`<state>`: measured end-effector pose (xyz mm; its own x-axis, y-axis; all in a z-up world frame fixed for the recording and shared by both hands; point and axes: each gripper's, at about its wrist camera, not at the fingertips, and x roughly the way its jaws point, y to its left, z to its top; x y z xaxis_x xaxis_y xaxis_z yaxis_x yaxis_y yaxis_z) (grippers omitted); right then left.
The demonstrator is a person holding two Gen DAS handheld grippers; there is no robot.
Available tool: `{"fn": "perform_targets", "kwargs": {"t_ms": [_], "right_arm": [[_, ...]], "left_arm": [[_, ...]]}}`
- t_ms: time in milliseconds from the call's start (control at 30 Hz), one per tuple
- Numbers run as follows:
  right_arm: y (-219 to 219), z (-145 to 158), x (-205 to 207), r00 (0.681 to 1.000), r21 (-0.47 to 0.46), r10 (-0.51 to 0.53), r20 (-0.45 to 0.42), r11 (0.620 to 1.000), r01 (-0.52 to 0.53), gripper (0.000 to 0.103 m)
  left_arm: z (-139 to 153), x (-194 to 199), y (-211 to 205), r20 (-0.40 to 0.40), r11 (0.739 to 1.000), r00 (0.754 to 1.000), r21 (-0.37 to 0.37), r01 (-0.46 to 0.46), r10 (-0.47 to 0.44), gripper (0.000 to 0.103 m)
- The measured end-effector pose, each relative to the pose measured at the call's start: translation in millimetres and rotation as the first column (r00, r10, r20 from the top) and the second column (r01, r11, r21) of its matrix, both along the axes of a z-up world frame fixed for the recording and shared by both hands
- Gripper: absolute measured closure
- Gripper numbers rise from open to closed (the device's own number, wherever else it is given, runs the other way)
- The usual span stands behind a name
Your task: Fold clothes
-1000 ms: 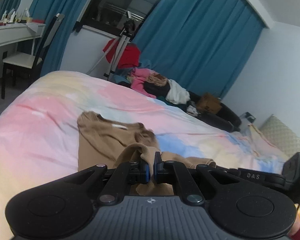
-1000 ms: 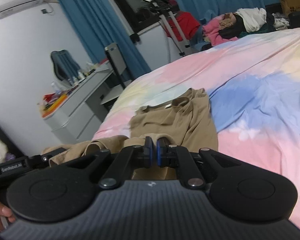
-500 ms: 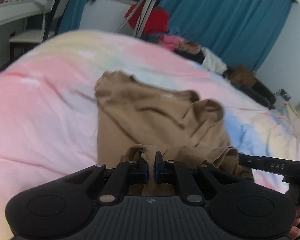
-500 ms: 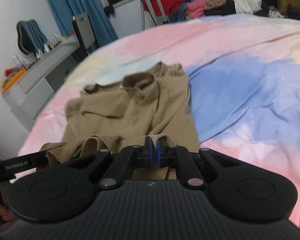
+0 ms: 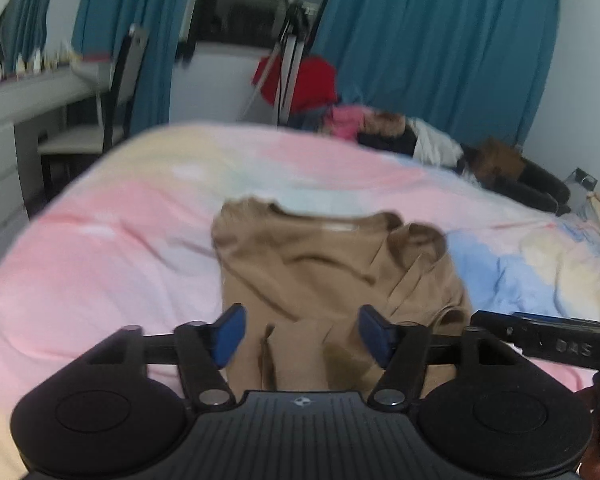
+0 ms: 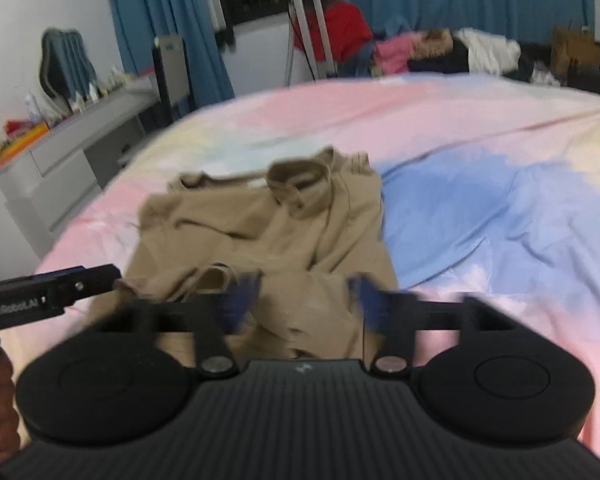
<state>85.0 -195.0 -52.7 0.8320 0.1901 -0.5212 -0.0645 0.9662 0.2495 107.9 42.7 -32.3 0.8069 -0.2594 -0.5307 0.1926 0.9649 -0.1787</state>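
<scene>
A tan garment (image 5: 332, 276) lies crumpled and partly folded on the pastel bedspread (image 5: 120, 248); it also shows in the right wrist view (image 6: 260, 236). My left gripper (image 5: 302, 334) is open, its blue pads apart over the garment's near edge, holding nothing. My right gripper (image 6: 306, 302) is open too, its pads blurred, above the near edge of the same cloth. The right gripper's arm (image 5: 548, 344) shows at the right of the left wrist view; the left gripper's arm (image 6: 40, 292) shows at the left of the right wrist view.
A pile of clothes (image 5: 384, 128) and a tripod (image 5: 288, 60) stand beyond the bed's far edge. A grey desk (image 6: 60, 148) and a chair (image 5: 112, 104) stand to the left. Blue curtains (image 5: 440, 48) hang behind.
Both grippers were shut on the tan garment's edge and carried it forward over the cloth; now both have opened and the cloth lies on the bed.
</scene>
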Motion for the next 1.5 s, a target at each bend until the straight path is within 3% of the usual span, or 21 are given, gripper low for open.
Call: {"fn": "perform_targets", "kwargs": {"t_ms": [233,400,467,567,667,767,833,967,1033,1100,1200,1267,1300,1367,1400,1433,1467,1500], "right_arm": [[4.3,23.1,-44.7,0.994,-0.032,-0.015,0.105,0.999,0.019,0.024],[4.4,34.5,-81.1,0.987,-0.055,-0.003,0.161,0.998,0.012,0.024],[4.1,37.0,-87.5,0.984,-0.061,-0.008,0.180,0.998,0.019,0.024],[3.0,36.5,-88.1,0.983,-0.072,-0.029,0.184,0.997,0.042,0.024],[1.3,35.6,-88.1,0.982,-0.073,-0.050,0.181,0.995,0.064,0.024],[-5.8,31.3,-84.2,0.989,-0.016,-0.075,0.131,0.997,0.078,0.024],[-10.5,28.5,-81.5,0.991,0.021,-0.090,0.097,0.996,0.088,0.024],[-19.8,22.8,-76.2,0.993,0.095,-0.115,0.026,0.989,0.112,0.024],[-27.2,16.9,-73.9,0.996,0.220,-0.087,-0.038,0.971,0.093,0.024],[-34.7,5.5,-71.5,0.993,0.400,-0.025,-0.116,0.914,0.070,0.024],[-39.1,-21.1,-67.2,0.970,0.635,0.088,-0.228,0.768,0.080,0.022],[-29.9,-39.3,-64.0,0.941,0.698,0.162,-0.296,0.710,0.097,0.022],[-23.9,-47.9,-62.1,0.924,0.718,0.198,-0.328,0.688,0.107,0.022],[-10.8,-64.4,-57.3,0.882,0.742,0.266,-0.389,0.657,0.129,0.021],[-6.9,-70.8,-55.7,0.866,0.750,0.283,-0.411,0.646,0.145,0.021],[-7.7,-74.2,-55.6,0.864,0.749,0.272,-0.425,0.641,0.167,0.022],[-8.4,-77.6,-55.5,0.860,0.749,0.260,-0.438,0.635,0.190,0.022],[-9.2,-81.0,-55.3,0.857,0.748,0.248,-0.452,0.629,0.212,0.022]], "left_arm": [[27.0,-60.5,-6.3,0.111,1.000,0.994,0.021,-0.006,0.004,0.003],[40.8,-104.1,-8.8,0.155,1.000,0.988,0.007,0.000,-0.001,0.000],[41.1,-110.2,-9.1,0.110,1.000,0.994,-0.016,0.005,-0.003,0.000],[33.2,-106.7,-5.2,-0.082,0.992,0.996,-0.127,0.013,-0.023,0.000],[10.4,-102.2,5.3,-0.255,0.945,0.964,-0.326,-0.009,-0.079,0.000],[-16.7,-96.0,14.5,-0.401,0.898,0.913,-0.424,-0.117,-0.070,0.001],[-37.2,-89.6,24.7,-0.468,0.836,0.880,-0.513,-0.195,-0.082,0.003],[-76.5,-77.8,44.7,-0.578,0.680,0.807,-0.640,-0.358,-0.120,0.009],[-88.1,-76.3,52.6,-0.595,0.626,0.799,-0.658,-0.419,-0.091,0.014],[-95.4,-75.7,57.8,-0.601,0.580,0.796,-0.676,-0.455,-0.076,0.016],[-98.6,-79.0,59.2,-0.592,0.542,0.804,-0.694,-0.475,-0.054,0.027],[-99.5,-78.8,54.8,-0.582,0.532,0.812,-0.701,-0.474,-0.044,0.042],[-100.1,-78.5,53.3,-0.582,0.533,0.813,-0.698,-0.477,-0.034,0.048],[-101.0,-78.0,50.7,-0.584,0.544,0.812,-0.685,-0.485,-0.012,0.071],[-100.9,-78.4,50.8,-0.581,0.546,0.814,-0.683,-0.485,-0.003,0.076],[-100.7,-79.2,50.9,-0.576,0.545,0.818,-0.685,-0.484,0.002,0.088],[-100.2,-80.2,50.4,-0.568,0.542,0.823,-0.690,-0.479,0.004,0.094],[-99.1,-81.0,49.3,-0.561,0.542,0.828,-0.694,-0.473,0.005,0.094]]}}
